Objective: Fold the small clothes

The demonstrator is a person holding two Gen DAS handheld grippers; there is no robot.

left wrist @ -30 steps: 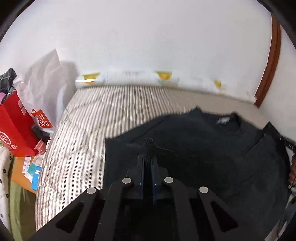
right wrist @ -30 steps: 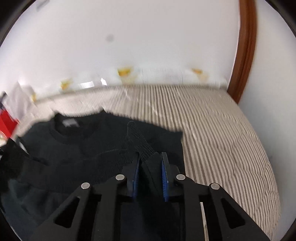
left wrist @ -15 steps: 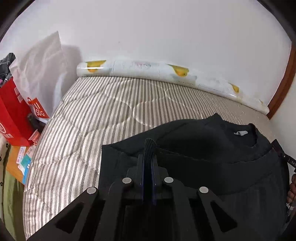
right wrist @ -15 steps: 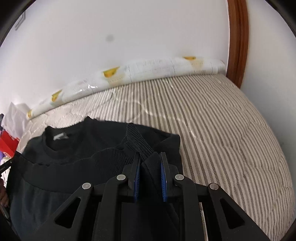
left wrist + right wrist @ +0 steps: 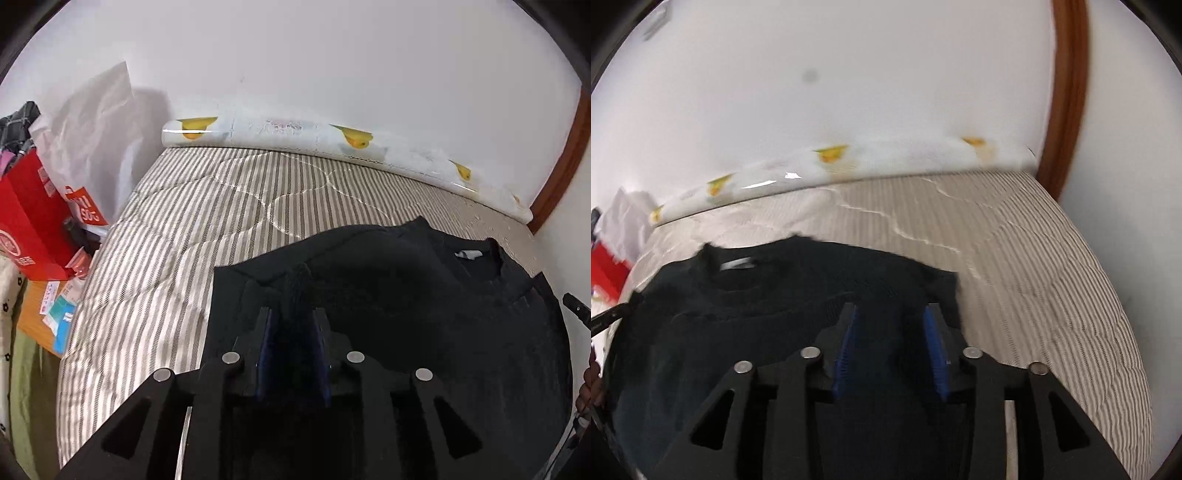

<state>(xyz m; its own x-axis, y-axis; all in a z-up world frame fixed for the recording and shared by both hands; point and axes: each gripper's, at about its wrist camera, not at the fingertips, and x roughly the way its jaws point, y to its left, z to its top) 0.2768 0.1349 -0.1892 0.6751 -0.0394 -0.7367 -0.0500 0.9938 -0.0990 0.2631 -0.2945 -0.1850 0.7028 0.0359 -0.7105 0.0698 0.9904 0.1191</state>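
Note:
A black knit sweater (image 5: pixel 406 295) lies on the striped mattress, its lower part folded up toward the collar with the white label (image 5: pixel 468 254). My left gripper (image 5: pixel 291 314) sits over the sweater's left edge. Its jaws are opening, and a ribbed bit of hem still stands loosely between the parted blue pads. In the right wrist view, which is blurred, the same sweater (image 5: pixel 775 295) fills the lower left. My right gripper (image 5: pixel 890 310) hovers over the right edge with its jaws opening wide, and the fabric lies flat below them, not pinched.
The striped mattress (image 5: pixel 221 206) runs back to a rolled white mat with yellow prints (image 5: pixel 295 136) along the wall. A red bag (image 5: pixel 29 221), a white bag (image 5: pixel 92 122) and a small table with papers (image 5: pixel 55 310) stand at its left. A wooden door frame (image 5: pixel 1067 92) rises at the right.
Both grippers were shut on the sweater's ribbed hem; now their pads have parted. The hem has dropped flat out of the right gripper, and the right view has shifted and blurred.

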